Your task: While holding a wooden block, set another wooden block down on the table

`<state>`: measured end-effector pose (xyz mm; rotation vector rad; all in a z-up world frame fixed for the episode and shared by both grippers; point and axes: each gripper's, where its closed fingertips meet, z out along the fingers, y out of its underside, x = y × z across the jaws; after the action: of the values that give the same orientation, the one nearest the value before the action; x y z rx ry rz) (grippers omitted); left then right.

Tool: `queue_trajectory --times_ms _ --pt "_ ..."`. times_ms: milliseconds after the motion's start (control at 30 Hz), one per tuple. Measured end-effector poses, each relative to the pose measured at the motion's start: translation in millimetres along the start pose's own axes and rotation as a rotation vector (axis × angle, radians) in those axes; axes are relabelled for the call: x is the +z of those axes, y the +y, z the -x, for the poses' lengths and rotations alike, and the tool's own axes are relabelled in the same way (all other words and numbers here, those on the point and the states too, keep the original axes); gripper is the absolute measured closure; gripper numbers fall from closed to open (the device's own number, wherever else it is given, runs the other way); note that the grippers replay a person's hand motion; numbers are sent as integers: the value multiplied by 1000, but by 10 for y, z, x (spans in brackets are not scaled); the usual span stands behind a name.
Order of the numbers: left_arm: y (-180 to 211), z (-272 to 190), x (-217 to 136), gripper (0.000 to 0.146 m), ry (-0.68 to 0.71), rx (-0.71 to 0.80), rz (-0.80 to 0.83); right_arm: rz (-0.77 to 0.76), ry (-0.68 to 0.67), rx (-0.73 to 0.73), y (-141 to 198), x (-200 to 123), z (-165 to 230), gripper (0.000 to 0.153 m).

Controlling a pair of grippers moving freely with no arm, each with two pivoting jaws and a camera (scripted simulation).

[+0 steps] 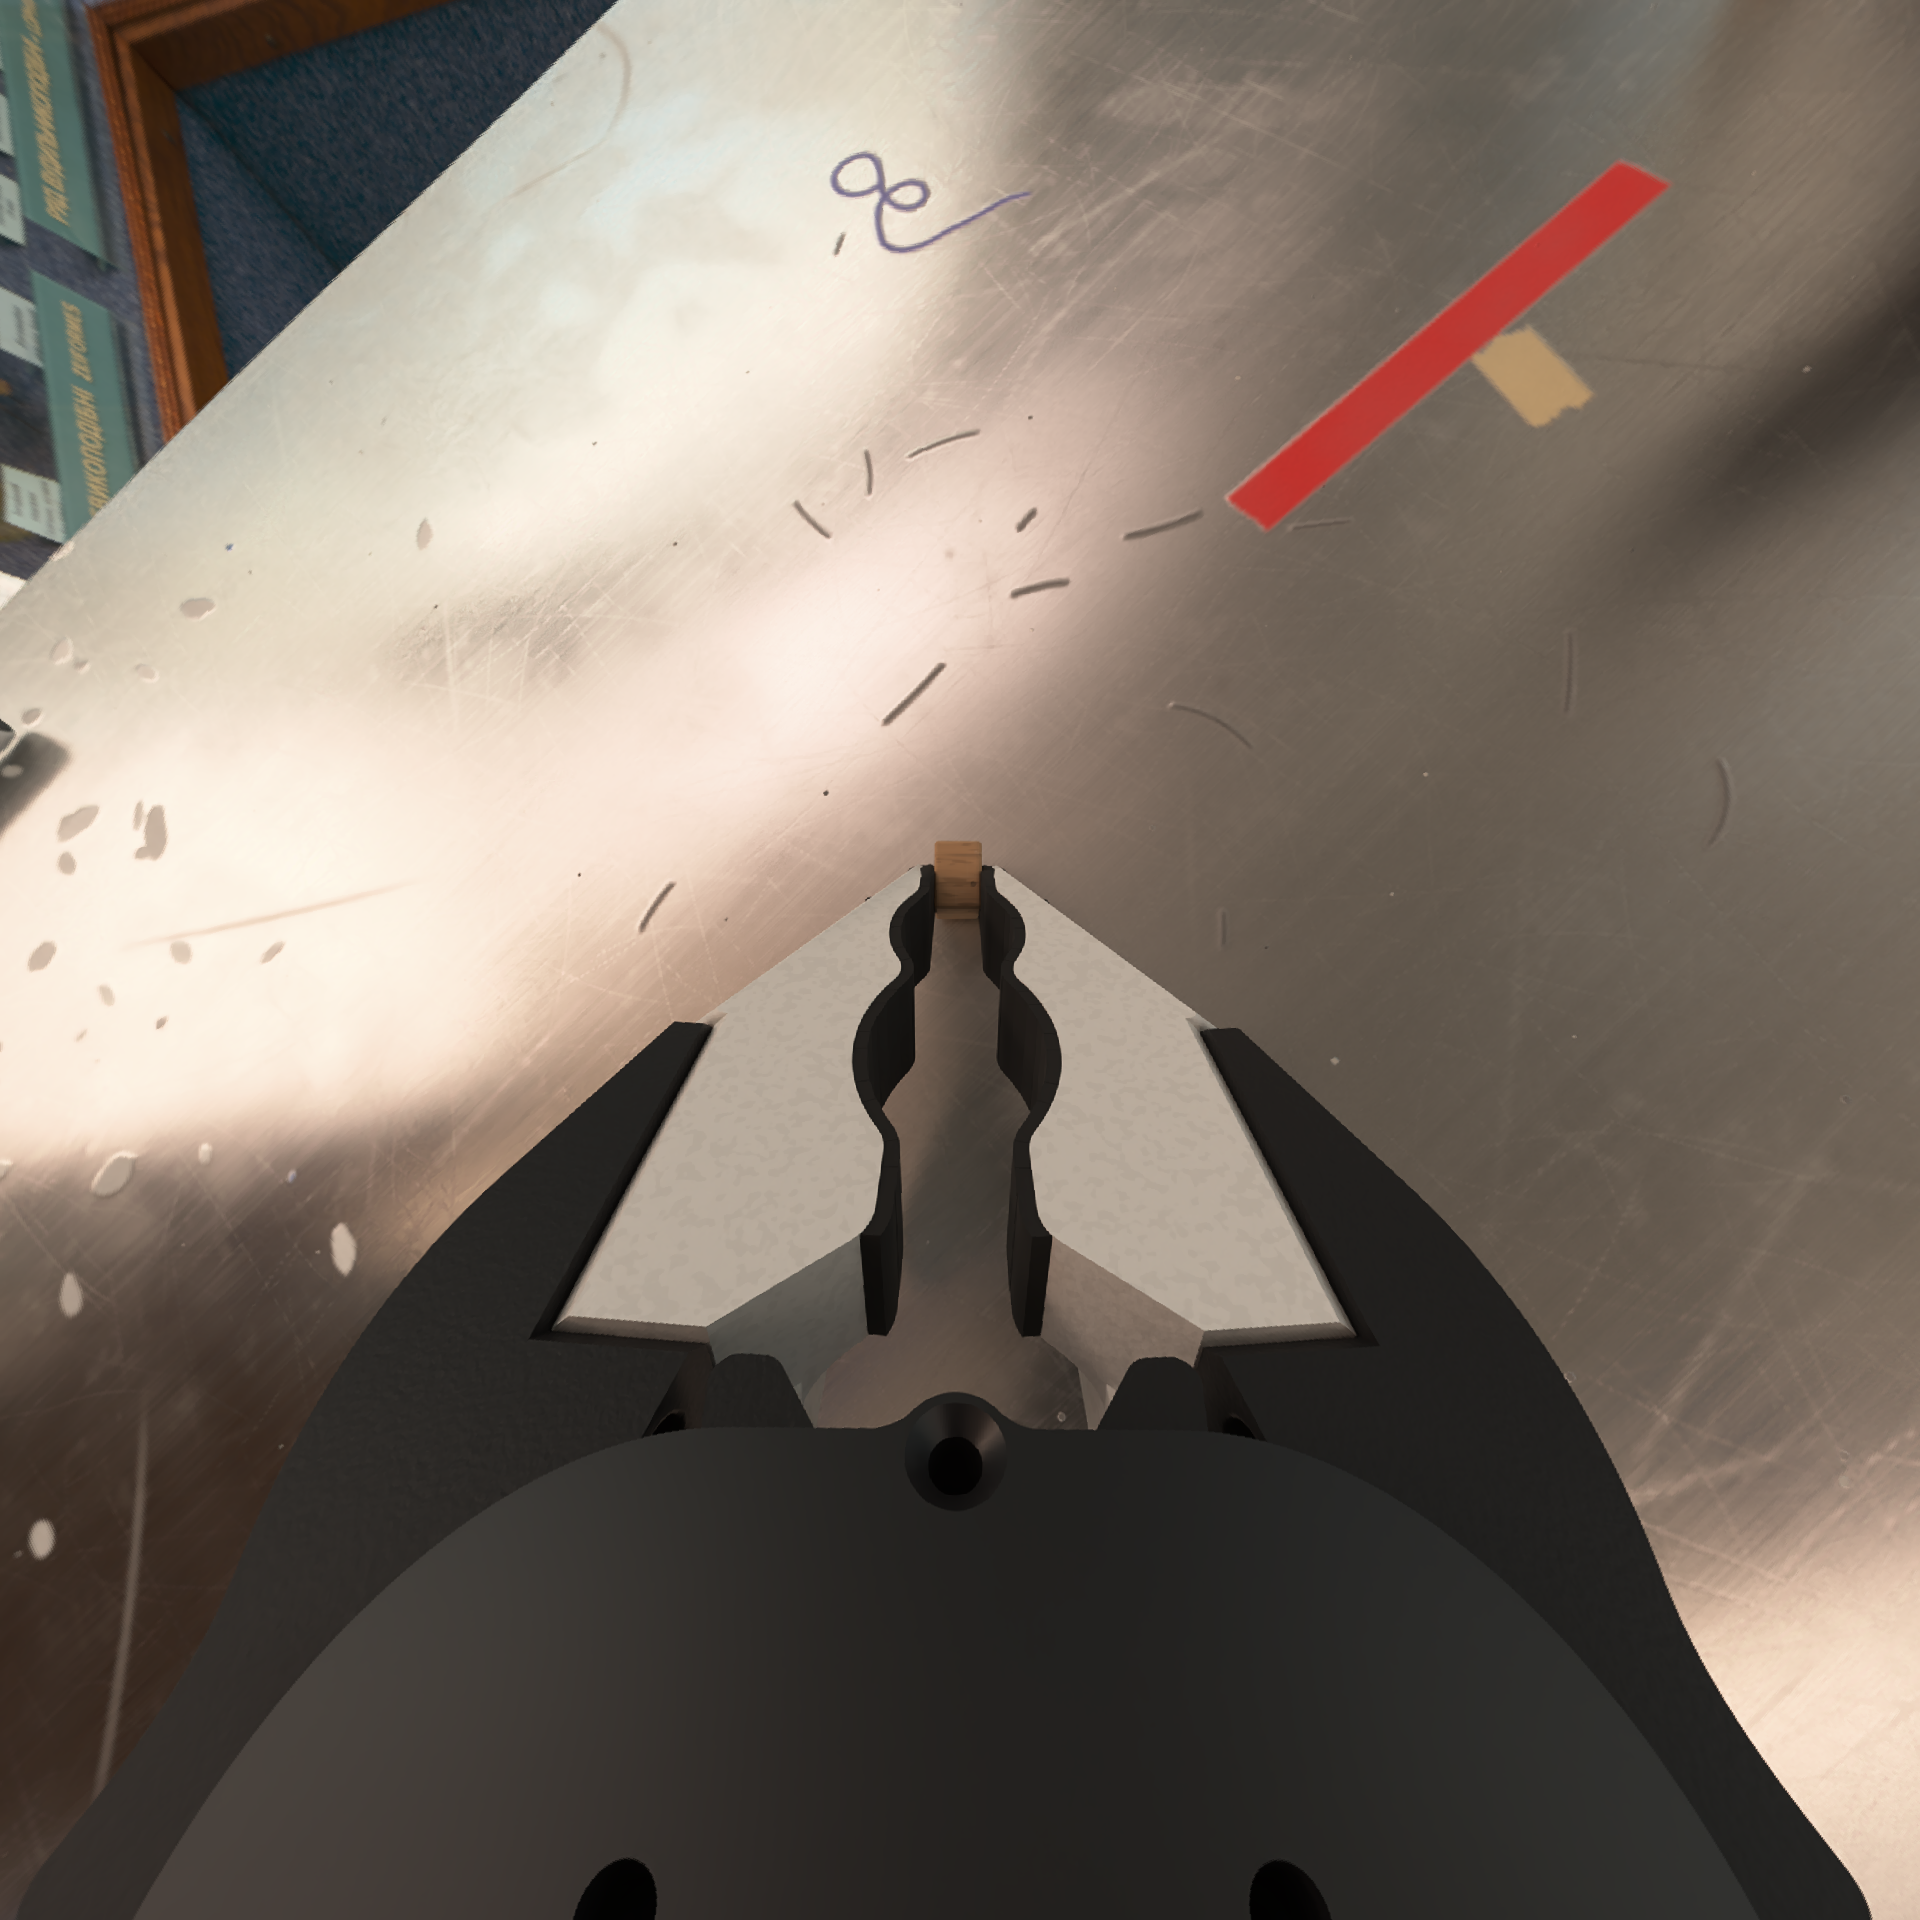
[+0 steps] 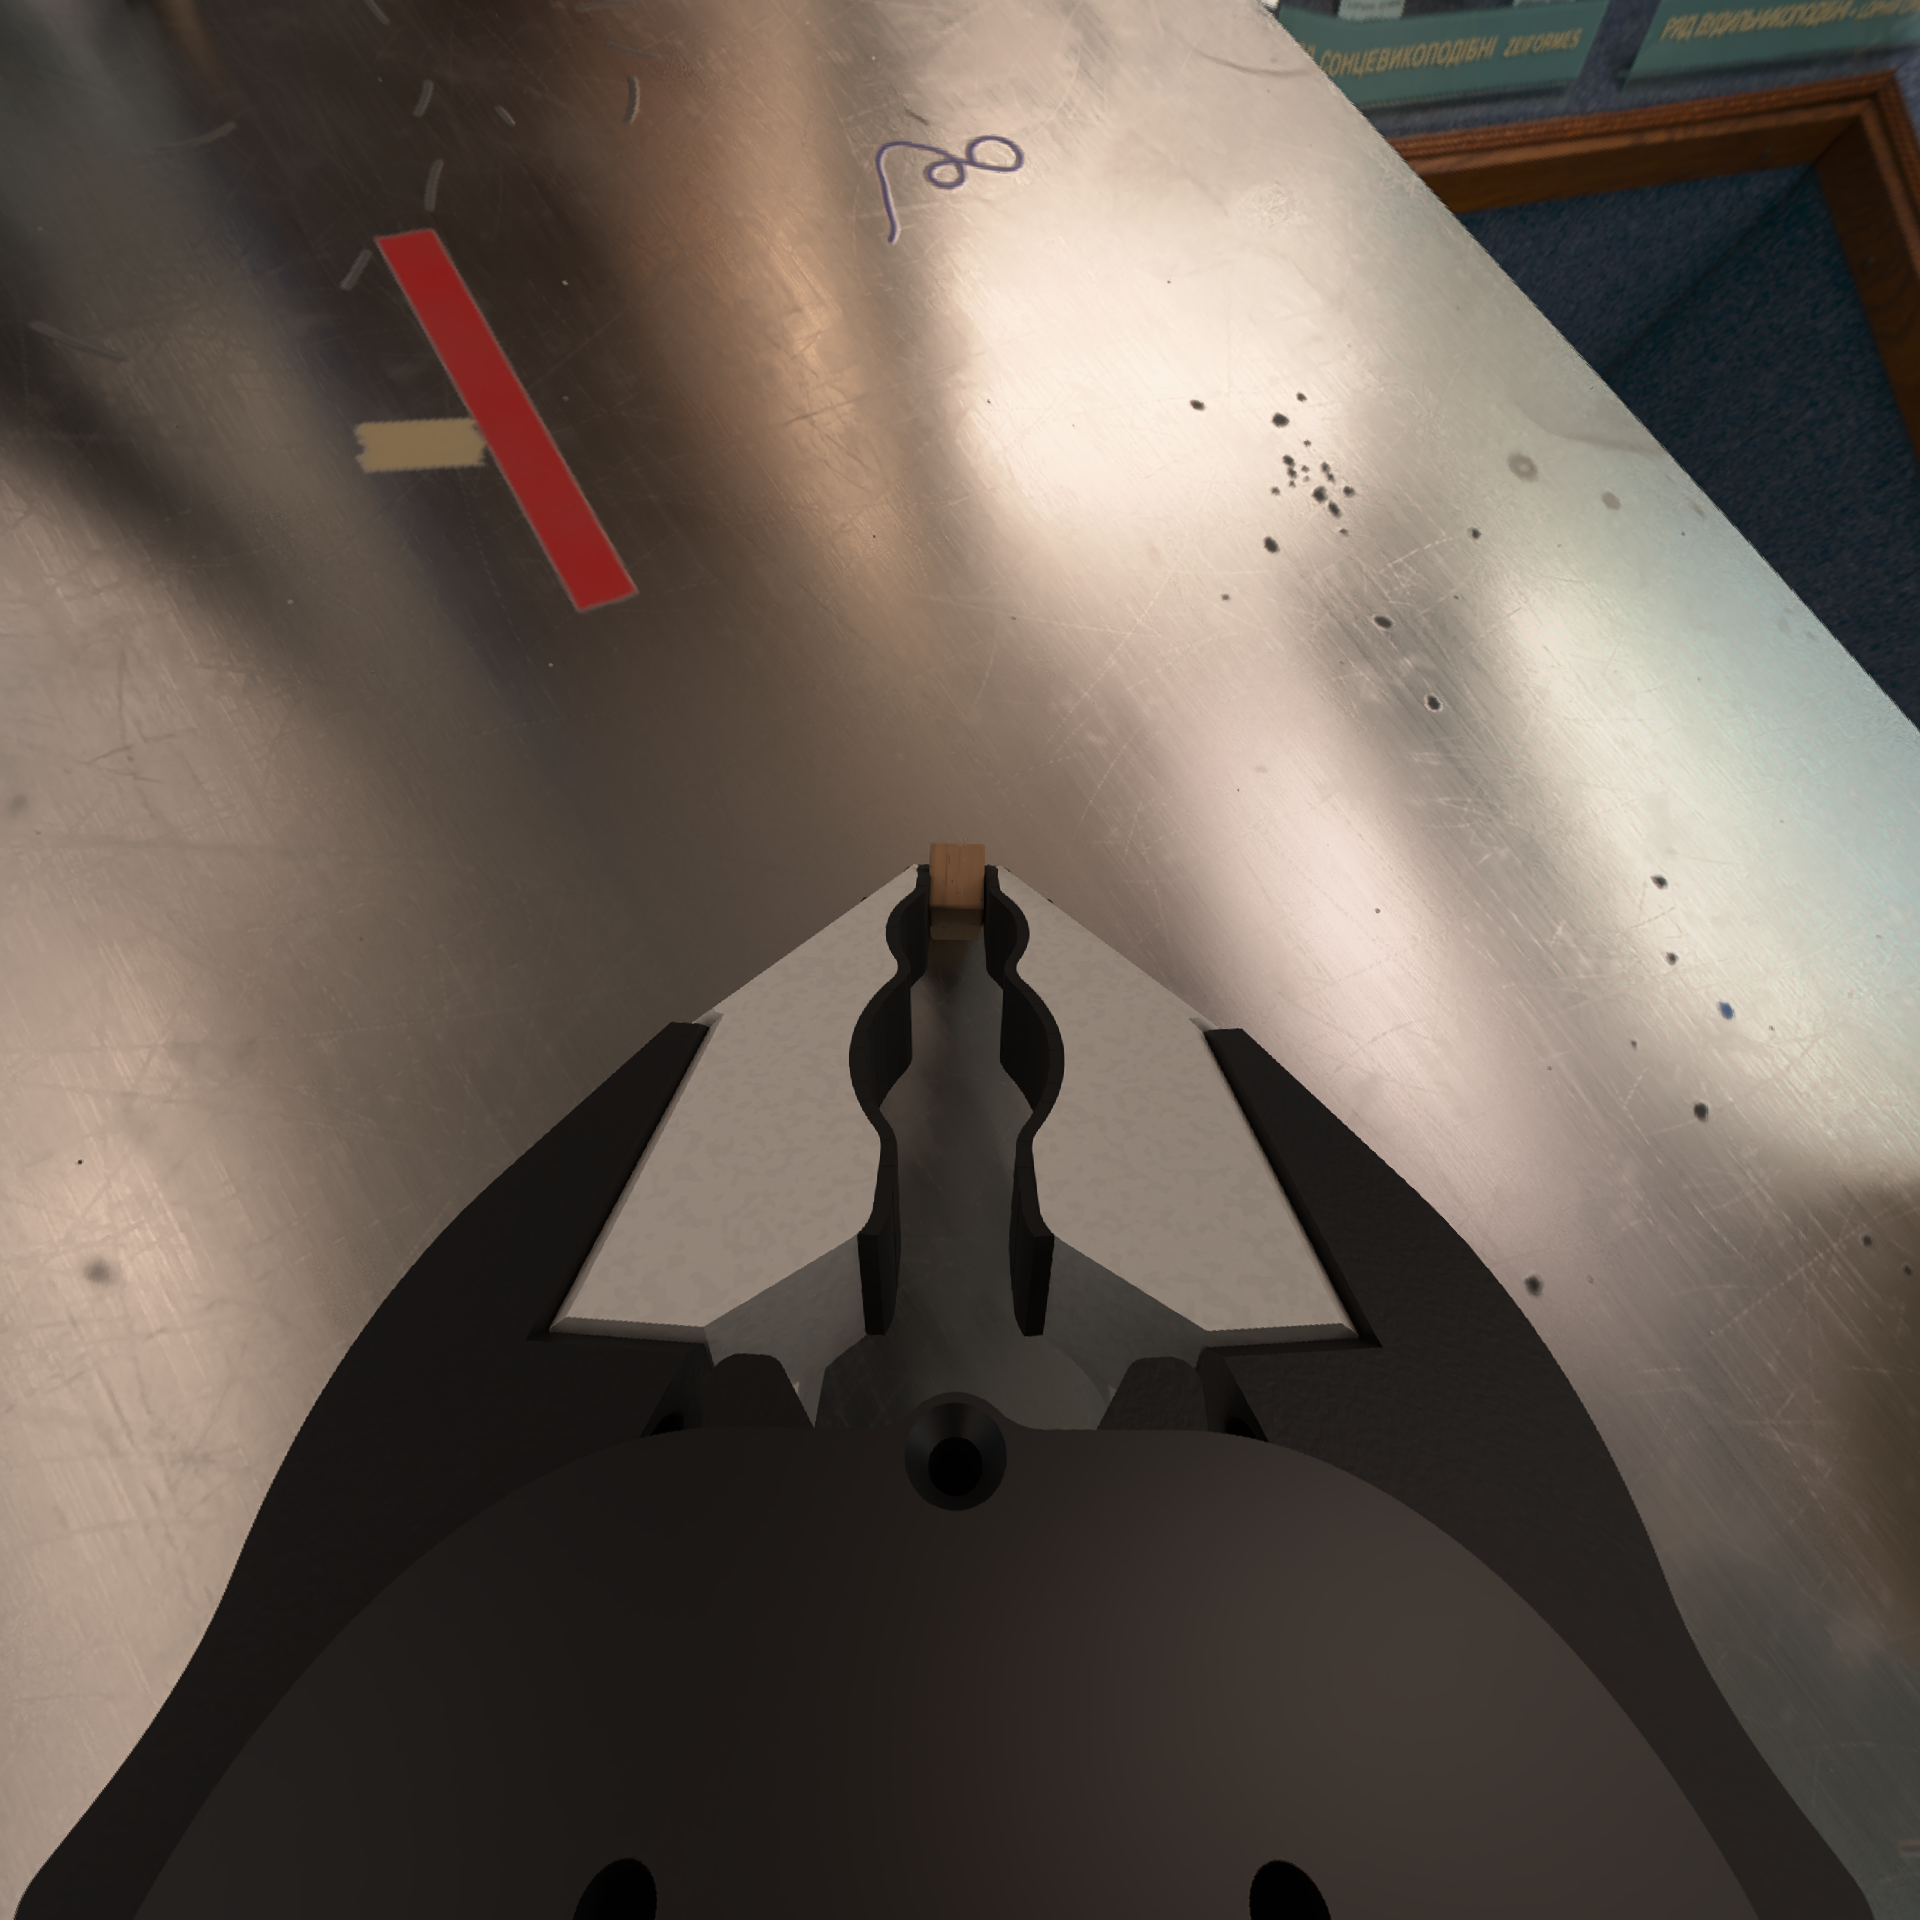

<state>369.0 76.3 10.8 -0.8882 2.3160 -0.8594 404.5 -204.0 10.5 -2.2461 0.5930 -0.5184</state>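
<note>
In the left wrist view my left gripper (image 1: 957,883) is shut on a small light wooden block (image 1: 957,871) pinched at the fingertips, its end sticking out past them, held above the scratched metal table (image 1: 520,727). In the right wrist view my right gripper (image 2: 957,885) is shut on a second small wooden block (image 2: 957,878), gripped the same way at the tips above the table (image 2: 1247,727). Neither gripper shows in the other's view. I cannot tell how high either block is above the surface.
A red tape strip (image 1: 1444,343) with a tan tape scrap (image 1: 1532,374) lies flat on the table; both show in the right wrist view (image 2: 504,416). A blue pen scribble (image 1: 894,203) marks the far side. The table edge runs along a blue carpet and wooden frame (image 2: 1662,145).
</note>
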Motion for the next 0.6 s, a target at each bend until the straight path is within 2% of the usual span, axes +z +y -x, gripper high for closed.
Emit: queue_trajectory --times_ms 100,167,367,500,600 --pt "-11 21 -14 138 13 -32 -21 0 -1 3 0 1 -2 144" --pt "-58 12 -37 133 24 -53 -51 0 -1 4 1 1 -2 144" --pt "-148 232 -261 135 9 -132 -132 0 17 -11 0 0 -9 144" --pt "44 565 -310 134 -13 -229 -58 0 11 -2 0 0 -12 144" --pt "138 571 -214 131 60 -267 29 0 13 -4 1 0 -12 144"
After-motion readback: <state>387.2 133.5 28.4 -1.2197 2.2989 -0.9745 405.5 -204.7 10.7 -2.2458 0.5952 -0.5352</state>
